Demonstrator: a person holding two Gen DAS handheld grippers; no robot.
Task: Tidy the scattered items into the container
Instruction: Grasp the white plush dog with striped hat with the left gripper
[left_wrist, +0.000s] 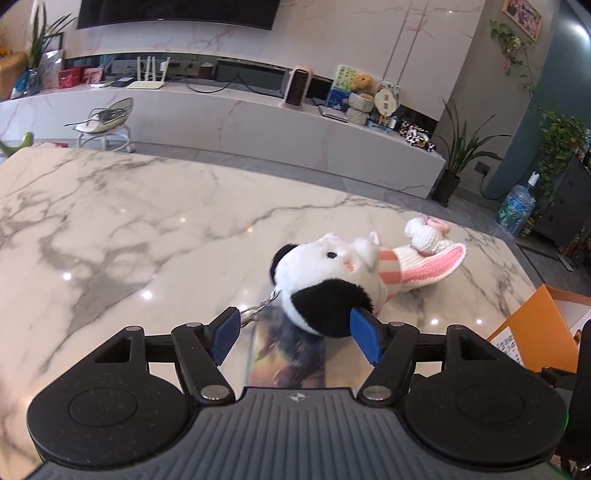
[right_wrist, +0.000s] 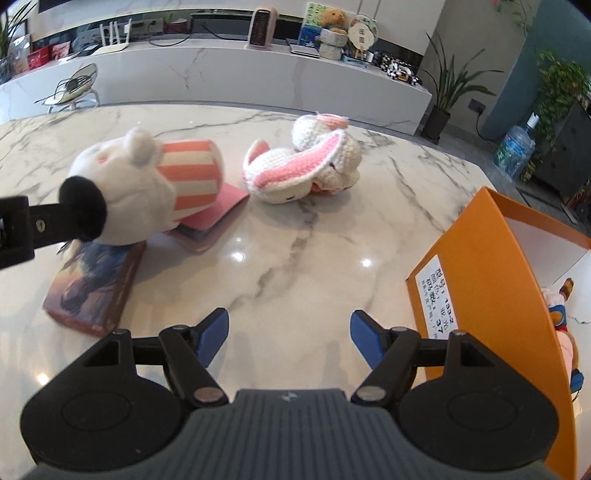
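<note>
Right wrist view alone shows orange box (right_wrist: 487, 266) interior, left gripper (left_wrist: 293, 334) fingers wide around black-eared white plush (left_wrist: 328, 280), right gripper (right_wrist: 288, 334) fingers wide, empty

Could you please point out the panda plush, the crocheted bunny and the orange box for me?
panda plush (left_wrist: 332, 273): left wrist view, on its white face.
crocheted bunny (right_wrist: 295, 173): right wrist view, on its pink ear.
orange box (right_wrist: 491, 258): right wrist view, on its near outer wall.

Left gripper (left_wrist: 293, 334) jaws spread wide; right gripper (right_wrist: 288, 334) jaws spread, empty.
</note>
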